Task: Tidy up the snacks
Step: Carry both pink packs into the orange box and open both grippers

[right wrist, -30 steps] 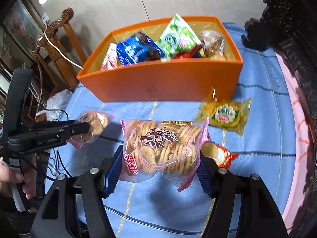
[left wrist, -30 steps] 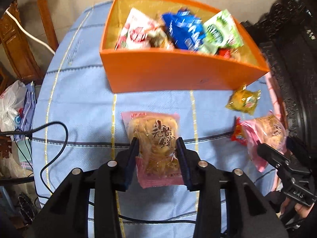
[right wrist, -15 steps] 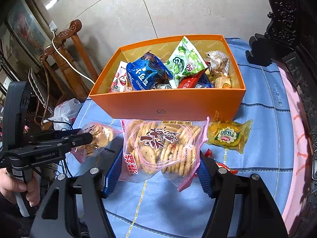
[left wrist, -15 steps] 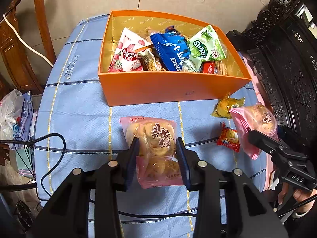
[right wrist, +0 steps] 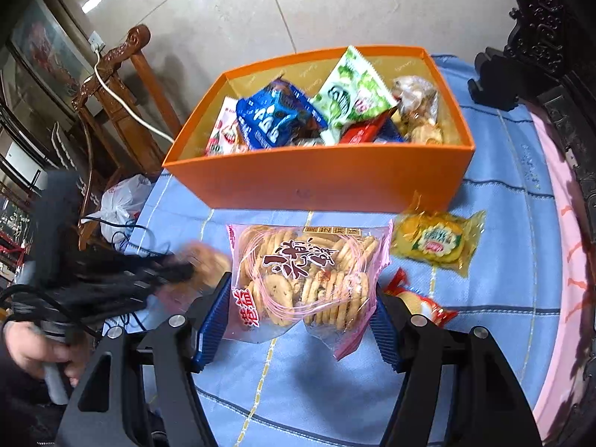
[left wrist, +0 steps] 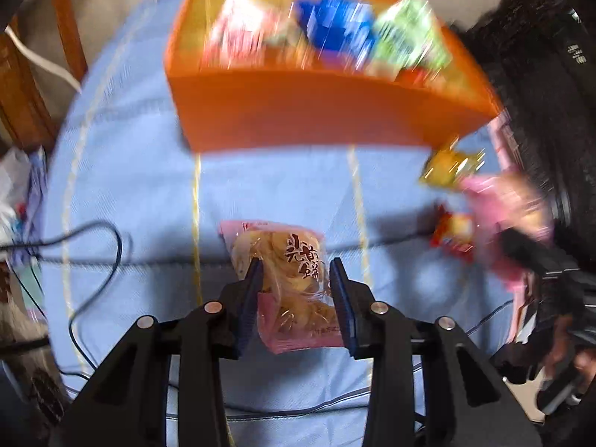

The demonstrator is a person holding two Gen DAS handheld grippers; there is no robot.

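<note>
Left gripper (left wrist: 294, 287): jaws clamped on the sides of a pink-edged cracker pack (left wrist: 288, 287), pads pressing in at its middle. The pack hangs between the fingers on the near side of the orange box (left wrist: 327, 123), above the blue cloth (left wrist: 123, 171). This view is smeared by motion; the box's contents read only as red-white, blue and green patches.

Right gripper (right wrist: 298, 313): jaws clamped on a wide biscuit bag (right wrist: 305, 279), blue ribbed pads (right wrist: 214, 316) against both of its side edges. The bag hangs just in front of the orange box's near wall (right wrist: 316, 182), above the cloth.

Relative to the orange box, right wrist view:
- Inside it: a blue packet (right wrist: 275, 115) left of centre, a green-white packet (right wrist: 354, 93) upright at centre, a red-white packet (right wrist: 223, 134) at the left wall, a clear bag of pastries (right wrist: 417, 108) at the right wall.
- On the cloth in front of its right corner: a yellow wrapped snack (right wrist: 436, 240).
- Nearer than that, partly behind the right finger: a small red-yellow sachet (right wrist: 424, 301).
- Off its left side: a wooden chair (right wrist: 119, 74) with a white cable, and a white plastic bag (right wrist: 123, 205) below.

A hand (right wrist: 41, 346) at lower left of the box holds the other, blurred gripper.
</note>
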